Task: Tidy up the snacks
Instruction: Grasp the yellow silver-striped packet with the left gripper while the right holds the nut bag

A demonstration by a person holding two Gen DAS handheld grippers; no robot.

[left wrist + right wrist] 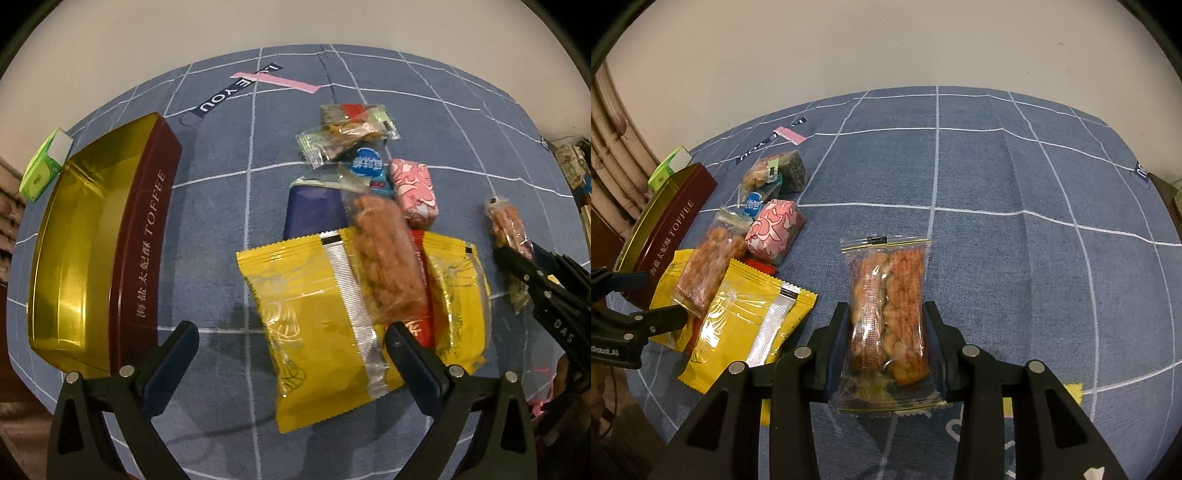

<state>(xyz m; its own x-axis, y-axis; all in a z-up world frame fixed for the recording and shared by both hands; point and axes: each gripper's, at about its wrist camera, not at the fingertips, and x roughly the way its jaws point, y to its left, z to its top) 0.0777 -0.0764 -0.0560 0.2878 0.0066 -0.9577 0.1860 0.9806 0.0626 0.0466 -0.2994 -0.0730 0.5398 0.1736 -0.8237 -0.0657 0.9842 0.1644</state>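
Gripping, my right gripper [886, 325]: clamped on clear snack packet [888, 295];
My left gripper [291, 343]: jaws apart over yellow packet [317, 314];
Tin [92, 236]: beside pile

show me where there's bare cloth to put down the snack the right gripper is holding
Free: the blue grid-lined cloth beyond and right of the clear-wrapped twist snack, and the strip between the maroon-and-gold toffee tin and the snack pile. Crowded: around the yellow foil packet and pink patterned packet.
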